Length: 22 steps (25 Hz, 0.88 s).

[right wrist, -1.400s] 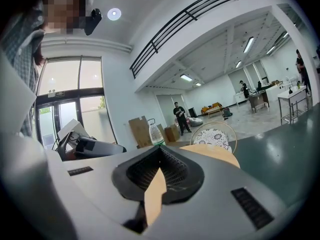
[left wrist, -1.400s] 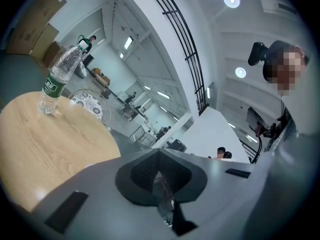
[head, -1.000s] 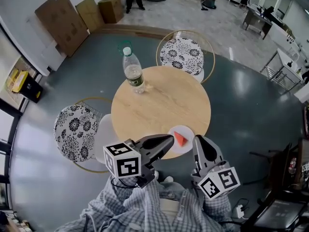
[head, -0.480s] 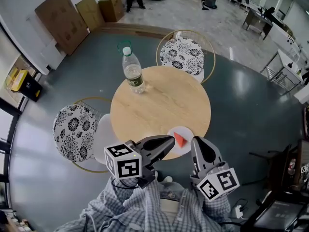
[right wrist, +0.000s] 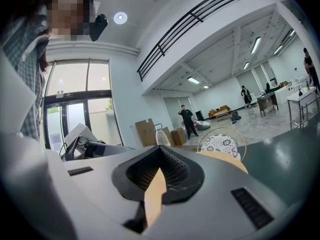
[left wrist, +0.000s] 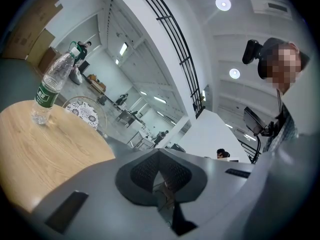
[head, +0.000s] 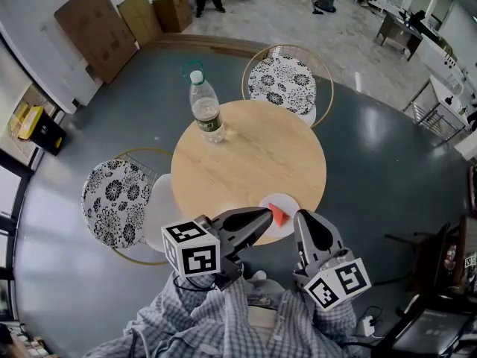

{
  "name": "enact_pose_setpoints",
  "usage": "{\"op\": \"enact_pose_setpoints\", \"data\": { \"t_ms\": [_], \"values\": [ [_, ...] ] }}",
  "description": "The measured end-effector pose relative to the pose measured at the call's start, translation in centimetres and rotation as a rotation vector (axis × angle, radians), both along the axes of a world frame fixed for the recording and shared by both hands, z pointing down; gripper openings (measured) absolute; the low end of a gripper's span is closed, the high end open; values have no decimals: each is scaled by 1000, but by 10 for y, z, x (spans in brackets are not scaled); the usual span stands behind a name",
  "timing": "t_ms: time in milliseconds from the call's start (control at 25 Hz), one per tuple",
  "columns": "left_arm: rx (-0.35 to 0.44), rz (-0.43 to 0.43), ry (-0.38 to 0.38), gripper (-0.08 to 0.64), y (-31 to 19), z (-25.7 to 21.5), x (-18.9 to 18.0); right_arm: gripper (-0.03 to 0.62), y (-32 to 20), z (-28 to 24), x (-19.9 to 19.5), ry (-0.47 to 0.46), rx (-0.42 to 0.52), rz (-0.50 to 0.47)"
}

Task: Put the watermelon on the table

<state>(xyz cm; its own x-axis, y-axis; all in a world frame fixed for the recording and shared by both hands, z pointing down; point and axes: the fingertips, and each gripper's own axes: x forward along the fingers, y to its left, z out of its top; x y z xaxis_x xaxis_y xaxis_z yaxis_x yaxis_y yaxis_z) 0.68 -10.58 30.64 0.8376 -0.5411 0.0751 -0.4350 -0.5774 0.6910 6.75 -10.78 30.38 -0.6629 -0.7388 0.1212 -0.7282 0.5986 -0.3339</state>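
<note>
A red watermelon slice (head: 277, 214) lies on a small white plate (head: 290, 203) at the near edge of the round wooden table (head: 246, 155). My left gripper (head: 264, 214) is held level just left of the plate. Its jaws are shut with nothing in them, and in the left gripper view (left wrist: 159, 152) the pads meet at the tip. My right gripper (head: 305, 217) sits just right of the plate, also shut and empty (right wrist: 160, 150). Neither gripper touches the slice. Neither gripper view shows the watermelon.
A clear plastic water bottle (head: 206, 112) stands at the table's far left edge, also in the left gripper view (left wrist: 49, 86). Two floral-cushioned chairs flank the table, one at the far side (head: 282, 84) and one at the left (head: 115, 203). Cardboard boxes (head: 112, 21) lean against the far wall.
</note>
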Motion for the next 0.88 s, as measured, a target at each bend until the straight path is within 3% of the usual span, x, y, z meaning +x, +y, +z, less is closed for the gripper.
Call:
{"op": "enact_pose_setpoints", "data": {
  "t_ms": [880],
  "values": [
    [-10, 0, 20, 6, 3, -2, 3, 8, 6, 6, -3, -3, -20, -27]
  ]
}}
